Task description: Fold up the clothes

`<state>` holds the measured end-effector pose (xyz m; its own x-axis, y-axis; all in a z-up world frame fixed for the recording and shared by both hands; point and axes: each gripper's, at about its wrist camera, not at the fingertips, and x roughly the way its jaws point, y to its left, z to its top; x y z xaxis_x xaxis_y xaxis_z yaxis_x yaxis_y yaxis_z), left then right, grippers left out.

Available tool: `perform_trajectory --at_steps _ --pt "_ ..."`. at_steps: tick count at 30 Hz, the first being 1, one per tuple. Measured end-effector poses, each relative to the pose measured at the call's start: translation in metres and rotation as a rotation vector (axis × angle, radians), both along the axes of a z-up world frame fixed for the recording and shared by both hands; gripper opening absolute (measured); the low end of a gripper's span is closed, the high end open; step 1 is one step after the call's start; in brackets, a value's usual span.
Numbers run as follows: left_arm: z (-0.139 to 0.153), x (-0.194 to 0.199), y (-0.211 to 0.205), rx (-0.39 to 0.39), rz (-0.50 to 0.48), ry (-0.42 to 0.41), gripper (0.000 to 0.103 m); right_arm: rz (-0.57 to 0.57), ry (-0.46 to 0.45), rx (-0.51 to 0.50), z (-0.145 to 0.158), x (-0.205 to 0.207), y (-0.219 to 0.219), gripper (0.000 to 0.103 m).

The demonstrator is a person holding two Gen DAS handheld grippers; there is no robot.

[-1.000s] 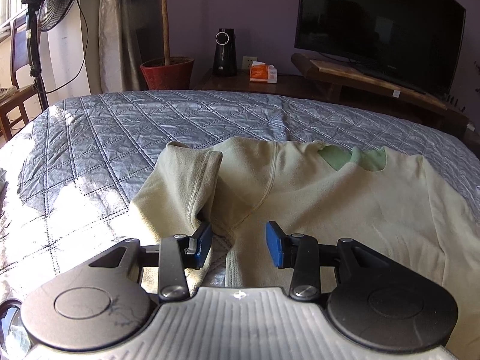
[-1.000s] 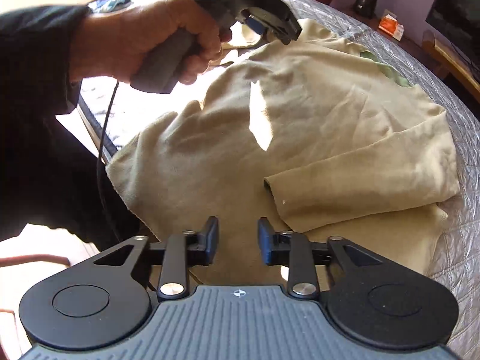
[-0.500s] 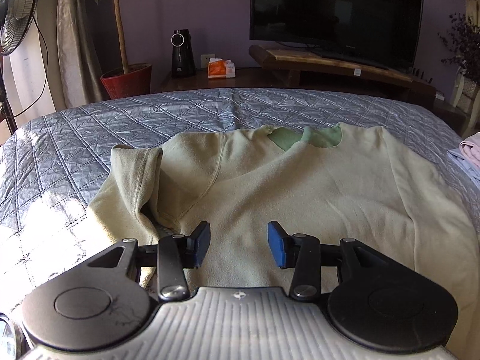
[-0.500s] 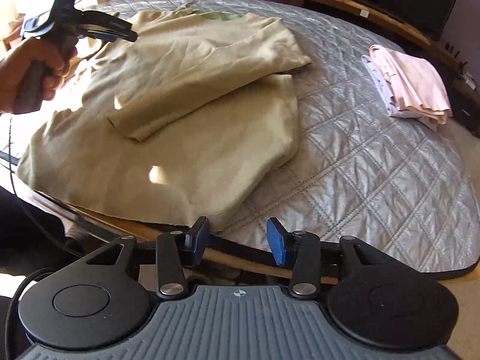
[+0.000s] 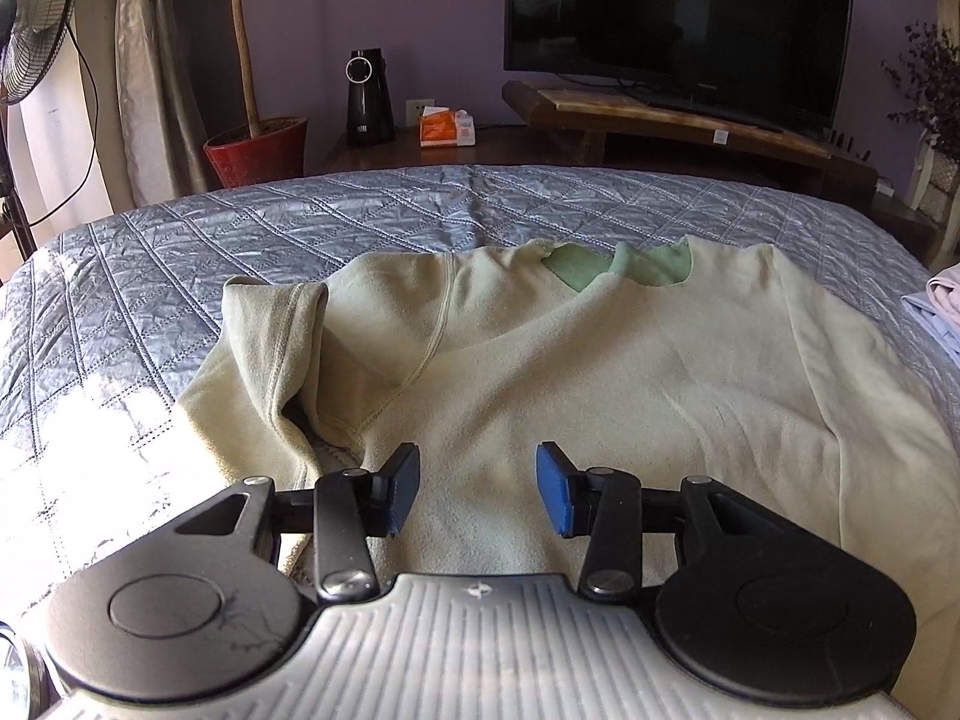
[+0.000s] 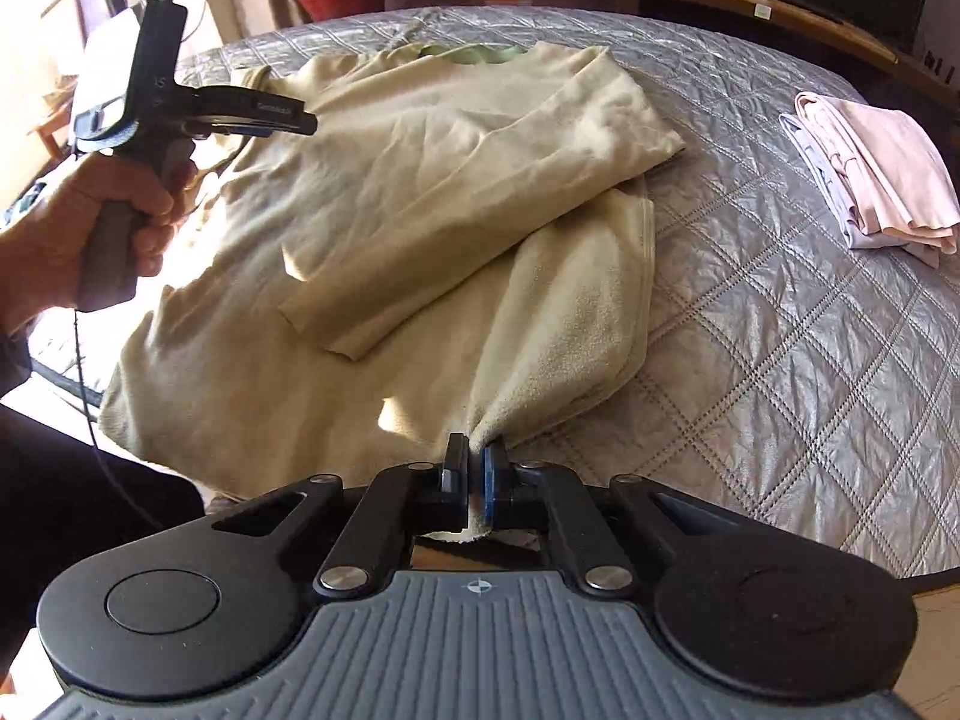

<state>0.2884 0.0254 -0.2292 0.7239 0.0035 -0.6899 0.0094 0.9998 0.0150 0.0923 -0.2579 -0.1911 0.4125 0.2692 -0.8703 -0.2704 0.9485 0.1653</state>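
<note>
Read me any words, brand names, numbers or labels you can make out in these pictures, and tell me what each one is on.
Nothing here reads with certainty.
Black cylindrical device by the wall: small white mark near its base, too small to read.
Orange and white tissue pack: print too blurred.
Black flat-screen television: tiny mark on the lower bezel, unreadable.
Left claw, seen from the right wrist view: pale lettering along its black finger and characters on its body, both too blurred.

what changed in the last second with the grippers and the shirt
The right gripper swung round to the near hem of the pale yellow fleece sweatshirt and shut on it. The left gripper stays open above it. The folded pink clothes haven't moved.
</note>
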Motion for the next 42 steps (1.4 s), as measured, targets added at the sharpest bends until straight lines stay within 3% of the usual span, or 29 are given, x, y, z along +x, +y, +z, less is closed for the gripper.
perform_trajectory --at_steps 2,5,7,8,9,10,12,15,19,21,23,24,25,29,30,31,33,37,42 --pt "-0.003 0.002 0.001 -0.011 0.004 0.021 0.04 -0.024 0.061 0.031 0.009 -0.002 -0.002 0.006" --pt "-0.003 0.003 0.003 -0.016 0.004 0.029 0.041 -0.049 0.106 -0.041 0.011 -0.005 -0.008 0.008" --pt "-0.003 0.002 0.003 -0.005 0.0 0.025 0.042 -0.067 0.103 -0.141 0.007 -0.007 -0.011 0.019" --pt "-0.003 0.002 0.003 -0.001 -0.001 0.023 0.042 -0.091 0.103 -0.104 0.008 -0.007 -0.017 0.02" --pt "-0.002 0.001 0.003 0.003 -0.001 0.019 0.042 -0.125 0.075 -0.058 0.011 -0.008 -0.023 0.025" --pt "-0.002 0.001 0.003 0.003 0.003 0.015 0.043 -0.165 0.024 -0.049 0.015 -0.01 -0.027 0.047" --pt "0.001 0.0 0.004 0.004 0.015 0.002 0.042 -0.218 -0.046 -0.053 0.017 -0.006 -0.033 0.069" --pt "0.0 0.0 0.002 0.008 0.004 0.003 0.042 -0.252 -0.089 -0.076 0.006 0.01 -0.041 0.06" --pt "0.0 -0.001 -0.001 0.013 -0.011 0.005 0.042 -0.286 -0.004 0.051 -0.019 0.033 -0.052 0.06" --pt "0.0 -0.001 -0.002 0.015 -0.018 0.006 0.042 -0.225 0.047 0.053 -0.025 0.031 -0.042 0.058" --pt "-0.001 0.0 -0.002 0.019 -0.021 0.008 0.042 -0.079 0.092 -0.068 -0.019 0.029 -0.027 0.047" --pt "-0.002 0.0 -0.002 0.022 -0.02 0.009 0.043 -0.074 0.079 -0.067 -0.01 0.031 -0.03 0.04" --pt "-0.003 0.0 -0.002 0.025 -0.018 0.01 0.044 -0.077 0.055 -0.064 -0.001 0.035 -0.035 0.042" --pt "-0.002 0.002 0.002 0.012 0.011 0.004 0.047 -0.15 -0.162 -0.046 0.054 0.103 -0.051 0.05" --pt "-0.001 0.001 0.003 0.009 0.02 -0.005 0.046 -0.112 -0.205 -0.04 0.066 0.128 -0.046 0.055" --pt "0.0 0.0 0.004 0.007 0.029 -0.014 0.041 -0.047 -0.243 -0.034 0.075 0.154 -0.038 0.069" --pt "0.005 -0.001 0.01 0.007 0.06 -0.043 0.042 0.084 -0.291 -0.024 0.086 0.206 -0.022 0.084" --pt "0.0 0.004 0.019 0.002 0.086 -0.014 0.043 0.129 -0.252 -0.015 0.073 0.3 -0.003 0.082" --pt "-0.007 0.004 0.024 0.01 0.075 -0.002 0.048 0.142 -0.139 -0.057 0.017 0.357 0.011 0.078"
